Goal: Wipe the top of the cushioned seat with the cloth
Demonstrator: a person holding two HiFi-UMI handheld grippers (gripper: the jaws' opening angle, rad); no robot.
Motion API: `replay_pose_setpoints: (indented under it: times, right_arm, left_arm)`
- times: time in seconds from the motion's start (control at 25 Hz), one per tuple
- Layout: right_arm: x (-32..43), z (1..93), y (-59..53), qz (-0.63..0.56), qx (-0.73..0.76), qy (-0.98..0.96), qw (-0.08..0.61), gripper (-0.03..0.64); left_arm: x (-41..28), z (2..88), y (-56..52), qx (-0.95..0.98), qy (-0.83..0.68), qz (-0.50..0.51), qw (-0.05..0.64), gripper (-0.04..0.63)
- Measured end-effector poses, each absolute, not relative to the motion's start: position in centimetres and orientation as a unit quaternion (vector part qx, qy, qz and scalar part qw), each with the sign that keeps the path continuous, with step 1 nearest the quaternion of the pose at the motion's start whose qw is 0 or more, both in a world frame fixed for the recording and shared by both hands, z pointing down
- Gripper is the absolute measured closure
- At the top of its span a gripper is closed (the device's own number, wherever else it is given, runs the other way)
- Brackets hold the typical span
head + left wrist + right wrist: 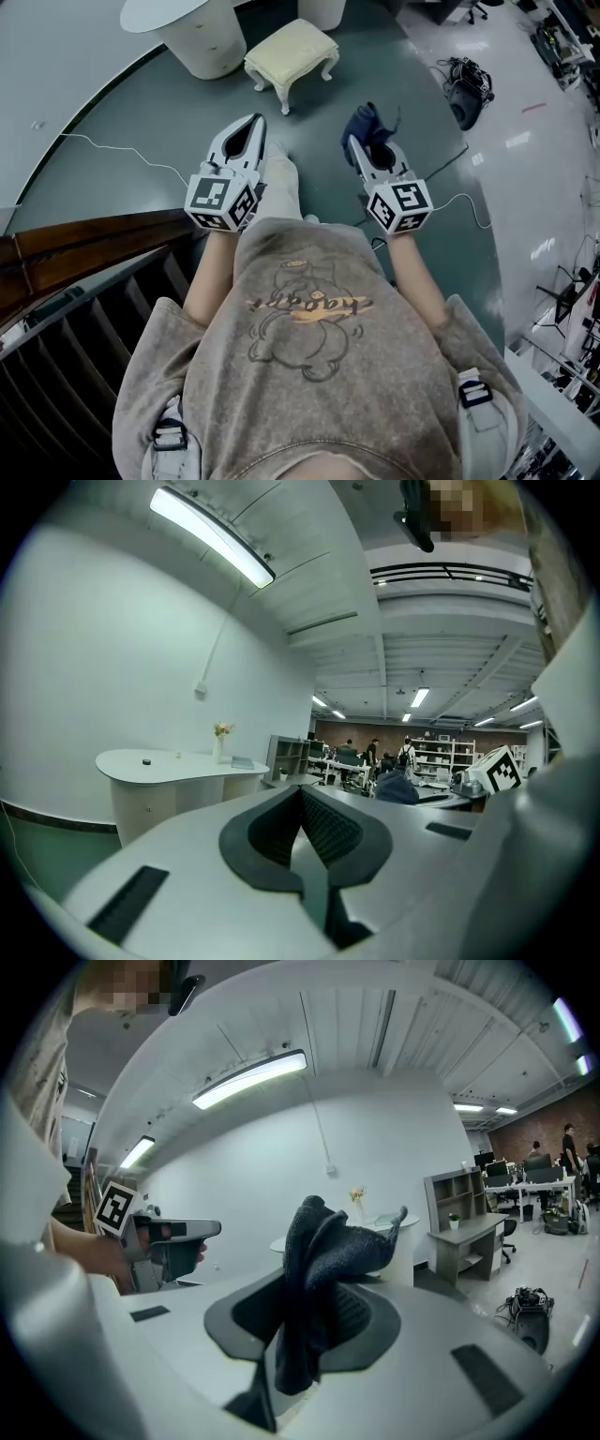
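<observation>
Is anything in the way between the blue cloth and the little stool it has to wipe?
No, nothing visible. The right gripper holds the cloth, and only bare green floor lies between it and the cushioned seat ahead.

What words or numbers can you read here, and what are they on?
Shirt: one curvy orange word over a bear drawing, upside down and too blurred to read.
Left cube and right cube: only black-and-white square patterns, no letters or numbers.
No other words, labels or numbers can be read in any view.
</observation>
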State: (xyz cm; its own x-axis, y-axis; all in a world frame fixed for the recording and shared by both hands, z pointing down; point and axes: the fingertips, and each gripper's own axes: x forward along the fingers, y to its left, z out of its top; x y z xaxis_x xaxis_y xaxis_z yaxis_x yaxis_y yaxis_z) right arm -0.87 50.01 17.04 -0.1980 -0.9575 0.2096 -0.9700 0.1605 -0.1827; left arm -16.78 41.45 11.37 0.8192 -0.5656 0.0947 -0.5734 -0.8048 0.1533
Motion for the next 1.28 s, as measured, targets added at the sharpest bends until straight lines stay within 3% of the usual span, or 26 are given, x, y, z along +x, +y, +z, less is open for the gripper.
replay_pose_setpoints:
  times: [0.52, 1.28]
  right_arm:
    - [3.8, 19.3, 40.6, 0.154, 0.648, -0.745, 0.046, 0.52]
    - [9.4, 18.1, 17.0, 0.175, 0.659, -0.729, 0.059, 0.52]
  left_arm:
    - [-11.9, 13.4, 30.1, 0.953, -0.281, 0.024, 0.108, 0.577]
    - [-4.9, 13.9, 6.4, 0.958, -0.241, 0.05, 0.144, 0.577]
